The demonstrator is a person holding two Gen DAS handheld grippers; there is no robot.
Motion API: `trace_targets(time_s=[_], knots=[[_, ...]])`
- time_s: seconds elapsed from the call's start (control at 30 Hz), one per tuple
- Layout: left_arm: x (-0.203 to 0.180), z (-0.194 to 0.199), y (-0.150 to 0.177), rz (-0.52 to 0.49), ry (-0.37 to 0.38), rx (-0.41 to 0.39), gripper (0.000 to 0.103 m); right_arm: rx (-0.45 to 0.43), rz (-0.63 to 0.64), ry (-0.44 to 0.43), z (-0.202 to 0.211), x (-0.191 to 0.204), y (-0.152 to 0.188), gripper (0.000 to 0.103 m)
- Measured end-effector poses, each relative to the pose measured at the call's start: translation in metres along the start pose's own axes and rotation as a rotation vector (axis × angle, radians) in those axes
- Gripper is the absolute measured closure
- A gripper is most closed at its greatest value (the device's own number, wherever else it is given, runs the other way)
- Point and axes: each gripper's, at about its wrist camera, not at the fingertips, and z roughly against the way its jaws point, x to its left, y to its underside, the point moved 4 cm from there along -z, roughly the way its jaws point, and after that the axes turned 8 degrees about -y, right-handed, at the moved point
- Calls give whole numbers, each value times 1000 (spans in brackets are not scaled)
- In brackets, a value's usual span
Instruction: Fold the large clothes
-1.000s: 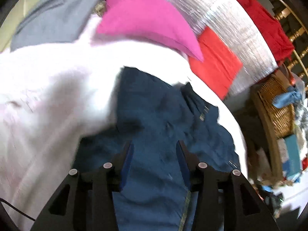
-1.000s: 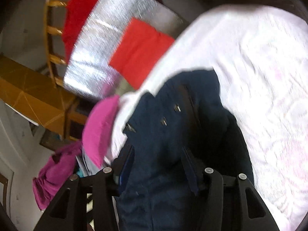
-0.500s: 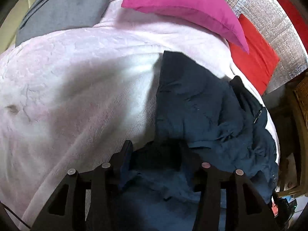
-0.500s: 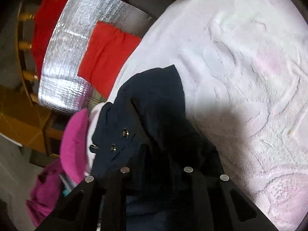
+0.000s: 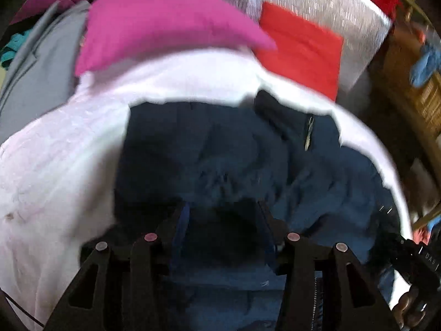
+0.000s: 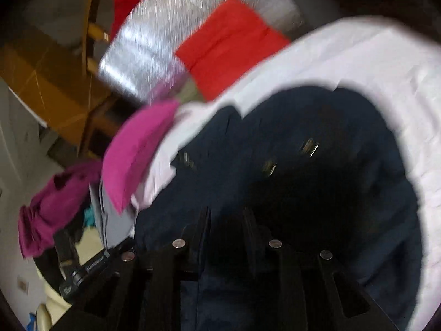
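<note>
On the bed, left wrist view: a navy garment (image 5: 220, 151) lies rumpled on a pale pink blanket (image 5: 55, 165), a zip running down its right side.
Left tongs (image 5: 223, 215): jaws stand moderately apart with dark navy cloth bunched between them; blur and shadow hide whether the pads press on it, so I cannot tell if it is gripped.
Beyond the garment: a magenta pillow (image 5: 165, 24), a grey garment (image 5: 35, 63) to its left, a red cloth (image 5: 300, 55) on a silver quilted mat (image 5: 325, 5).
Far right edge: the other handheld tool, partly seen.

Right wrist view, garment: the same navy piece (image 6: 317, 165), metal snaps showing, spread on the blanket (image 6: 372, 60).
Right tongs (image 6: 226, 220): jaws narrow, pinched on a fold of navy cloth; they have just been closing, then eased a little.
Background: magenta pillow (image 6: 132, 151), red cloth (image 6: 228, 47), silver mat (image 6: 154, 41).
</note>
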Motion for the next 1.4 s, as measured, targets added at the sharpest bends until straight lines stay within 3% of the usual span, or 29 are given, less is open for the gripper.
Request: trace_targets(time_s=[0.17,0.27,0.33,0.4,0.43,0.47,0.53,0.6,0.7,0.8,0.87,0.9,0.97,1.03,1.13,1.23,1.33,1.4], knots=[[-1,-14,7,-63,-65,30,52,83,-88,20,-17,-19,4,82],[4,-8,7,-48,-46,47,52,88,-97,9,-10,-18,0,81],[8,5,2,-18,2,37,52,37,-127,-35,11,-23,-9,78],[19,23,-6,26,34,-12,51,-79,-139,-63,45,-28,-24,75],[28,32,-10,53,40,-44,50,-129,-144,-67,58,-31,-29,62],[38,39,-14,84,40,-71,45,-208,-166,-51,76,-40,-34,37],[59,42,-19,153,16,-96,31,-297,-209,7,97,-58,-38,15],[81,36,-18,230,-13,-79,26,-317,-253,30,102,-77,-40,16],[102,6,-13,331,19,31,26,-276,-340,9,87,-102,-38,17],[107,-10,-5,349,-9,81,26,-210,-314,69,65,-108,-36,27],[101,-18,-4,319,-27,93,26,-157,-300,123,48,-111,-31,51],[99,-22,-2,310,-28,110,27,-156,-291,147,46,-112,-30,55],[98,-22,0,313,-8,112,38,-160,-259,168,49,-110,-34,73],[94,-20,0,295,-1,115,48,-184,-237,196,51,-100,-34,77],[91,-22,3,275,-32,115,49,-228,-162,226,59,-82,-37,78],[91,-26,3,263,-41,119,47,-182,-176,266,52,-89,-35,78],[91,-23,4,261,-43,136,47,-159,-263,231,51,-107,-33,72],[93,-14,4,271,-43,137,47,-159,-292,200,60,-106,-31,61]])
